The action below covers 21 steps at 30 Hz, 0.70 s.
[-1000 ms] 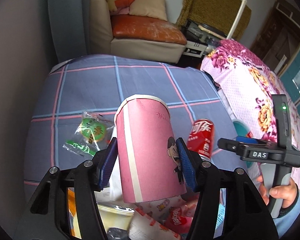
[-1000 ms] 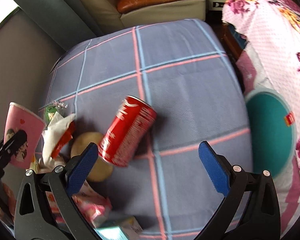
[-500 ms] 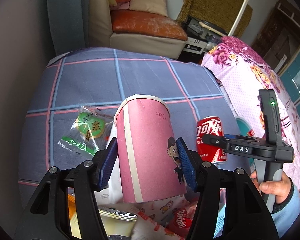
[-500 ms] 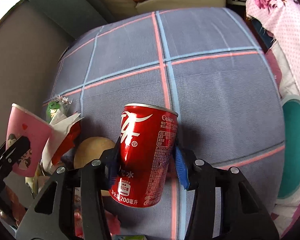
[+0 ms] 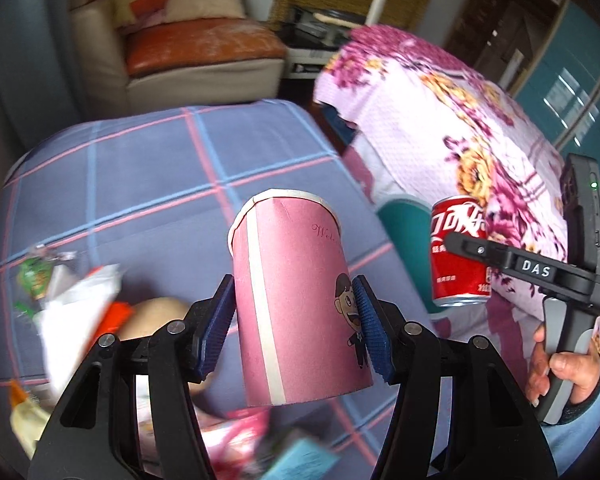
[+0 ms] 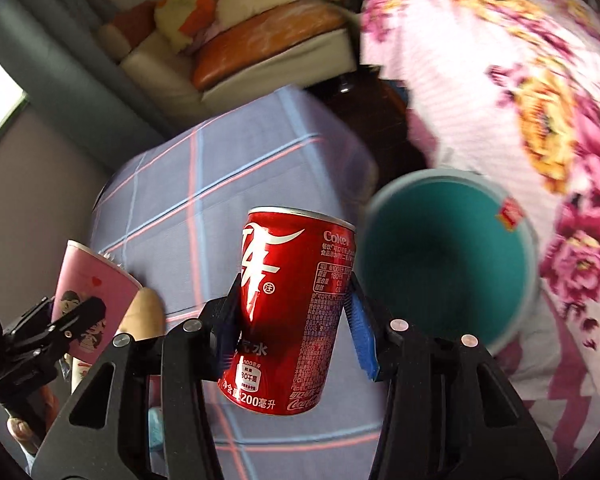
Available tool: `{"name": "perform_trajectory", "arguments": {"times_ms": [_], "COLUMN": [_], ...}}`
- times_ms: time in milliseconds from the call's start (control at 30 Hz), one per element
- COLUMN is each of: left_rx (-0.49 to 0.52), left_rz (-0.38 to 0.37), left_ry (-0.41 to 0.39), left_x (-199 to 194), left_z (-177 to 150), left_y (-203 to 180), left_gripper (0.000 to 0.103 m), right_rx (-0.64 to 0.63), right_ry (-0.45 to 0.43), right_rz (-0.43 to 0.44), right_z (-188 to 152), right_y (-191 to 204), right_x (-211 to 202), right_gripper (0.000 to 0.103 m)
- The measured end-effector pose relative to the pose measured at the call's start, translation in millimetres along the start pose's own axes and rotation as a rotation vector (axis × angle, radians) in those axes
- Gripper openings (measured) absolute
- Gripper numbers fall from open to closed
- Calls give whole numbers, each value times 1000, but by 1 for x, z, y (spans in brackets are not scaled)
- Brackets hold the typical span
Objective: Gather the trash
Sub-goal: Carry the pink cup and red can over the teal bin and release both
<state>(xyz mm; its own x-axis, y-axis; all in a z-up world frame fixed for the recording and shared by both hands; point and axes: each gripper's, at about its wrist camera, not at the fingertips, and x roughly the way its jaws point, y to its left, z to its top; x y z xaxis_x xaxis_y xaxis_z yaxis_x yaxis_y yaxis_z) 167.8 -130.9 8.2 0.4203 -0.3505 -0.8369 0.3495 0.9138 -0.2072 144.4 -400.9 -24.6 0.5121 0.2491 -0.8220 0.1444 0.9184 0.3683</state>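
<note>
My left gripper is shut on a pink paper cup with a cartoon figure, held upright above the checked table. My right gripper is shut on a red cola can, lifted clear of the table and close to a teal bin on the right. From the left wrist view the can hangs beyond the table's right edge, in front of the bin. The cup and left gripper show at the lower left of the right wrist view.
Wrappers and crumpled paper, a round bun-like thing and packets lie on the table's near left. A bed with a floral cover stands on the right. A sofa is behind the table.
The right gripper closed on the cola can, lifted it and carried it right toward the teal bin. The left gripper moved right as well, still holding the cup.
</note>
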Motion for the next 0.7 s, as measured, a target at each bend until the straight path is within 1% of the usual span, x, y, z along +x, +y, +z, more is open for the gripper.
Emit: {"name": "perform_trajectory", "arguments": {"times_ms": [167,267,333,467,600,700], "left_rx": [75,99,120,146,167,183], "left_rz": [-34,-48,-55,-61,-57,-45], "left_ry": [36,66,83,124,158,164], "left_x": [42,67,83,110,131,142], "left_z": [6,10,14,17,19,19], "left_y": [-64,-93,-112,-139,-156,-167], "left_gripper": [60,60,60,60,61,66], "right_rx": [76,92,98,125,143,163], "right_ry": [-42,-55,-60,-64,-64,-59], "right_rz": [-71,-90,-95,-104,-100,-90], "right_z": [-1,-2,-3,-2,-2,-1], "right_y": [-64,-88,-98,-120,-138,-147], "right_x": [-15,-21,-20,-18,-15,-9], "right_gripper": [46,46,46,46,46,46]}}
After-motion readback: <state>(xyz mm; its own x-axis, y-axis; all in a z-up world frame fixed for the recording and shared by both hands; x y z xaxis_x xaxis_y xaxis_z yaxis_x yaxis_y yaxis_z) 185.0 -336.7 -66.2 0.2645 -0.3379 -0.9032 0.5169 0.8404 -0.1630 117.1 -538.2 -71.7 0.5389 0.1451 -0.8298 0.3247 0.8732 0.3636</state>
